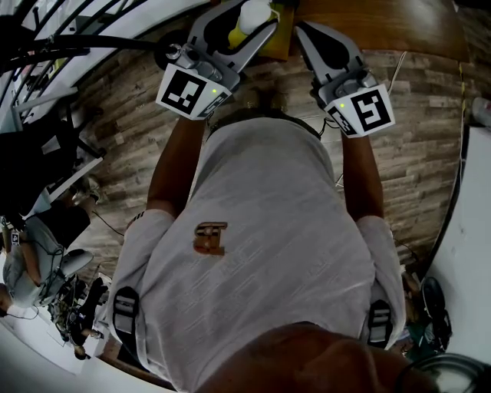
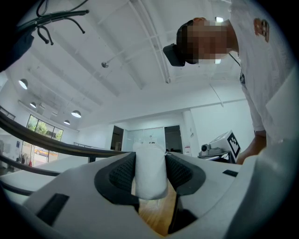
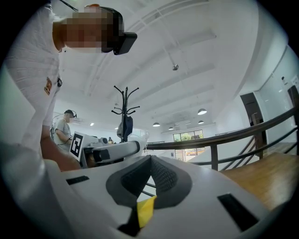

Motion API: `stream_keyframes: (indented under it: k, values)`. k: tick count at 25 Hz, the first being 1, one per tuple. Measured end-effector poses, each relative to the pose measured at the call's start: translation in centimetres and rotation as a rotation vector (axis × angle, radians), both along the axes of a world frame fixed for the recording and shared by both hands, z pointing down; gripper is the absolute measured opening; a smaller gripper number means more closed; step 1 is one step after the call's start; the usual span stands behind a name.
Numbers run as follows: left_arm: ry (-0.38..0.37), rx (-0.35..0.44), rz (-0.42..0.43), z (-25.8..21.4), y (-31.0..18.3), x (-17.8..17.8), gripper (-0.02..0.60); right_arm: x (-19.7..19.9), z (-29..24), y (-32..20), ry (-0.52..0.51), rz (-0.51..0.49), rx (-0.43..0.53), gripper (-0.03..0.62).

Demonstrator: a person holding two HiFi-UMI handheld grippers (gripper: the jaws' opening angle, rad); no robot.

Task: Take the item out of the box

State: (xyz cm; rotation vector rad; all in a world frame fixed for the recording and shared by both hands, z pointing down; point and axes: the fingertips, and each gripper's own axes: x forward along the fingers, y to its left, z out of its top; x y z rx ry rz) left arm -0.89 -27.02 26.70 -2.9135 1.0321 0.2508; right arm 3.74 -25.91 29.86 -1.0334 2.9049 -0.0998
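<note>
A white cylindrical item (image 1: 254, 14) sits between the pads of my left gripper (image 1: 253, 21), held up in front of the person's chest. In the left gripper view the white item (image 2: 150, 170) fills the gap of the left gripper (image 2: 150, 173), and both dark pads press its sides. A yellow box (image 1: 278, 34) shows just right of it, at the tip of my right gripper (image 1: 301, 28). In the right gripper view the right gripper (image 3: 149, 173) has its pads meeting at the tip, with a thin yellow edge of the box (image 3: 145, 211) caught between the jaws lower down.
A wooden tabletop (image 1: 383, 23) lies beyond the grippers, over a plank floor (image 1: 430, 138). Cables and equipment crowd the left side (image 1: 46, 46). Another person (image 3: 65, 128) stands far off near a coat rack (image 3: 125, 112). A railing (image 3: 233, 135) runs at the right.
</note>
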Motion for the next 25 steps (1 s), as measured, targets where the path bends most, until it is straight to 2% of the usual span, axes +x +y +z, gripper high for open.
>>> stream_keyframes:
  k: [25]
  values:
    - [0.005, 0.003, 0.006, 0.13, 0.14, 0.42, 0.206, 0.58, -0.10, 0.29, 0.000, 0.018, 0.011, 0.031]
